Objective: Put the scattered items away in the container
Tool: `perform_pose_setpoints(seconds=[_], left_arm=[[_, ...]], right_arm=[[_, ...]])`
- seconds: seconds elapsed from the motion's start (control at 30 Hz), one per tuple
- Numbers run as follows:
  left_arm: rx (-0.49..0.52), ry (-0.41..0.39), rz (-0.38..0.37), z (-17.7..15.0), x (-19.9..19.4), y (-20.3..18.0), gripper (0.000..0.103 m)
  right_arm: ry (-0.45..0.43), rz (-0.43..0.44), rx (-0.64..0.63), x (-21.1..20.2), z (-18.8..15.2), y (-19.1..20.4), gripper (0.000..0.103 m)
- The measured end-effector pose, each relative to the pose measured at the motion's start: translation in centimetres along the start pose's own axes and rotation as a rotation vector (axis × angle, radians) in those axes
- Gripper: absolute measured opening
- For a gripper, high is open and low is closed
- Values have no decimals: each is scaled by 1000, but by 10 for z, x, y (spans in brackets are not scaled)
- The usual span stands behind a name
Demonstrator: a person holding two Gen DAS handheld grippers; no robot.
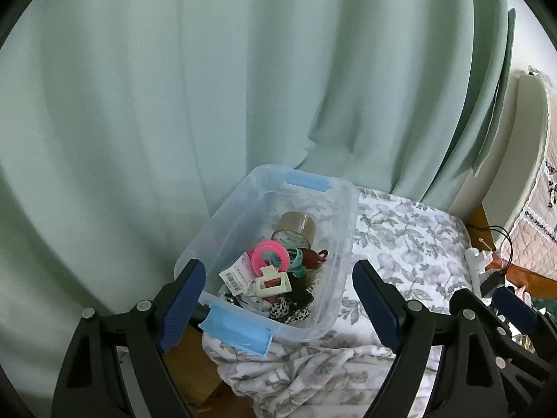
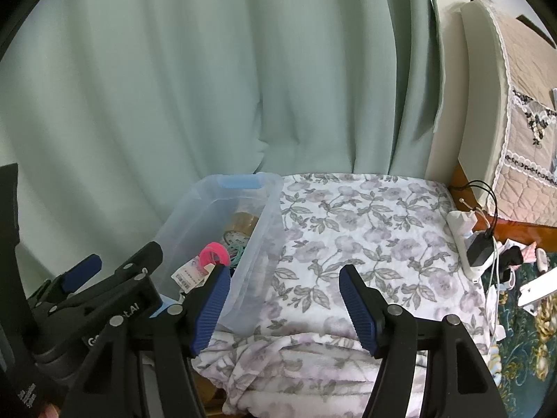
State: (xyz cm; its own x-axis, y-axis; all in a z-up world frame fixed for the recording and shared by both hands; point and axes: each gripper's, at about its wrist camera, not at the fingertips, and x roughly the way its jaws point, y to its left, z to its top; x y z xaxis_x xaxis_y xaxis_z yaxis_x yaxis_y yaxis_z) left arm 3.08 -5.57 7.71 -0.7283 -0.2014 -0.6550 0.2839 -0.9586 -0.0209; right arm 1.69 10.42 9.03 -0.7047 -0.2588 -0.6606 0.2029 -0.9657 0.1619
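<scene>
Left wrist view looks down into the clear container point(image 1: 222, 223) on the floral blanket point(image 1: 410, 244), showing tape roll point(image 1: 294, 231), pink rings point(image 1: 269, 257) and cream claw clip point(image 1: 273, 280); the left gripper point(image 1: 278, 303) gapes empty. Right wrist view adds the charger point(image 2: 478, 247), with the right gripper point(image 2: 283, 306) spread, empty.

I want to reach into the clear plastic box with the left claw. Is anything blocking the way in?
Nothing visible blocks it. The clear plastic box has no lid on, and the open left claw hangs over its near end.
</scene>
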Motion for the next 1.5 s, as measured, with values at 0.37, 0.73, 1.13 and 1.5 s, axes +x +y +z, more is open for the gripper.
perform_pose_setpoints(seconds=[0.37,0.73,1.13,1.5], left_arm=[[-6,20,-34,1,0,5,87],[-12,22,-39,1,-1,6,87],[-19,15,-61,0,2,10,87],[-23,4,-50,-2,-2,4,87]], right_arm=[[2,-5,-4,-2,-1,3,70],[5,3,-13,-2,-1,0,70],[4,4,-14,-3,-2,1,70],[10,-3,-9,-4,0,2,70]])
